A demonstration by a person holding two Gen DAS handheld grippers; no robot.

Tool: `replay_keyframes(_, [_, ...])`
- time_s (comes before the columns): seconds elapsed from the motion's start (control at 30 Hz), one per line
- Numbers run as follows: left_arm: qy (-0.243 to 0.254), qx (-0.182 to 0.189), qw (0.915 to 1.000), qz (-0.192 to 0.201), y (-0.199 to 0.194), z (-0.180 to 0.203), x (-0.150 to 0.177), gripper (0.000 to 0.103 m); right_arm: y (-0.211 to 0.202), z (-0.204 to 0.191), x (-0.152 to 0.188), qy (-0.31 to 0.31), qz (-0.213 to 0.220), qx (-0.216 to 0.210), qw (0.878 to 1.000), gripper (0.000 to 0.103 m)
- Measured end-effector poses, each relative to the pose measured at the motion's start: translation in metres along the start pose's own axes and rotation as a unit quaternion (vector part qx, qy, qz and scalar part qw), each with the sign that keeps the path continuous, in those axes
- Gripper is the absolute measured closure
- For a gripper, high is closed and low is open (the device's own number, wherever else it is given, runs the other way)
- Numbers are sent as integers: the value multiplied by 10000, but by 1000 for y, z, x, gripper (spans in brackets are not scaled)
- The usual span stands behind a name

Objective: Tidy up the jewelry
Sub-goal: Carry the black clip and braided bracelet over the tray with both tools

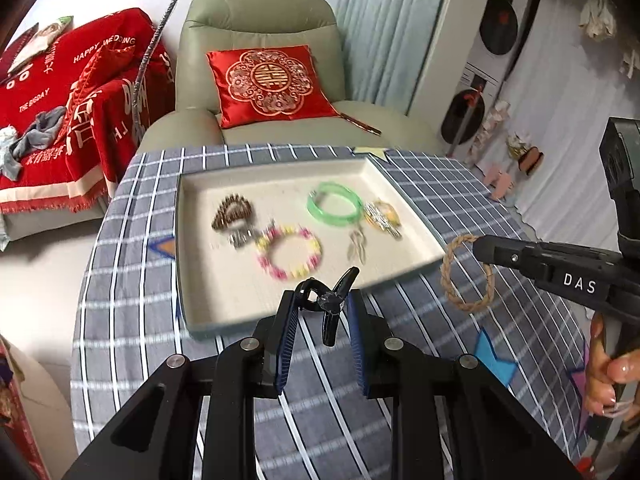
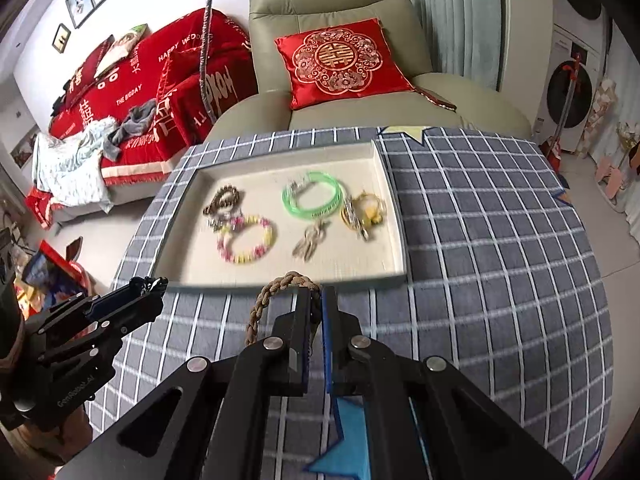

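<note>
We've got the left gripper (image 1: 322,300) at 6 o'clock, jaws narrow and clamped on a black hair clip (image 1: 329,303), just short of the tray (image 1: 192,248) on the checked tabletop (image 1: 132,280). Over at 3 o'clock the right gripper (image 1: 482,246) has its jaws pinched on a braided rope bracelet (image 1: 466,274), hanging above the cloth.

- Tray (image 1: 404,200) contents, left wrist view: motion-blurred; the pink-and-yellow bead bracelet (image 1: 289,253) shows no single beads.
- Small silver pieces (image 1: 357,245) in the tray: too small and blurred to identify.
- Braided rope bracelet (image 2: 267,300), right wrist view: lower part hidden behind the fingers of the right gripper (image 2: 317,293).
- Hand (image 1: 610,376): cut off by the right edge.
- Black hair clip (image 1: 332,304): one end covered by the left gripper (image 1: 322,308) pad.
</note>
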State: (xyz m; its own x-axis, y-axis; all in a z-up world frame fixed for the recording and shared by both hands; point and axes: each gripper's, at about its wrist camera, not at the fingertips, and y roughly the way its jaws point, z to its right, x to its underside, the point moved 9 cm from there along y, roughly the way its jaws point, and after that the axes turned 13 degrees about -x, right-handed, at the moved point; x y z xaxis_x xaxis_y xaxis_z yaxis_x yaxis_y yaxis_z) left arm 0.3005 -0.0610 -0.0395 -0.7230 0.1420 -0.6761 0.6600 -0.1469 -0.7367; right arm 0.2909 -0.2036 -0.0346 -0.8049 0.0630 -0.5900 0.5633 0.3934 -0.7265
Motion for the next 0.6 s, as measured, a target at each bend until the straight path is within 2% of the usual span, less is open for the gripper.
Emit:
replay_keyframes(0.27, [-103,-146,9997,-167,53,-7,-26,63,42,13,-38,118,-19,21,9999,98])
replay_keyframes(0.6, [-208,-280,9984,-443,106,-12,-31,63,95,39,-51,324,-207,133,9992,98])
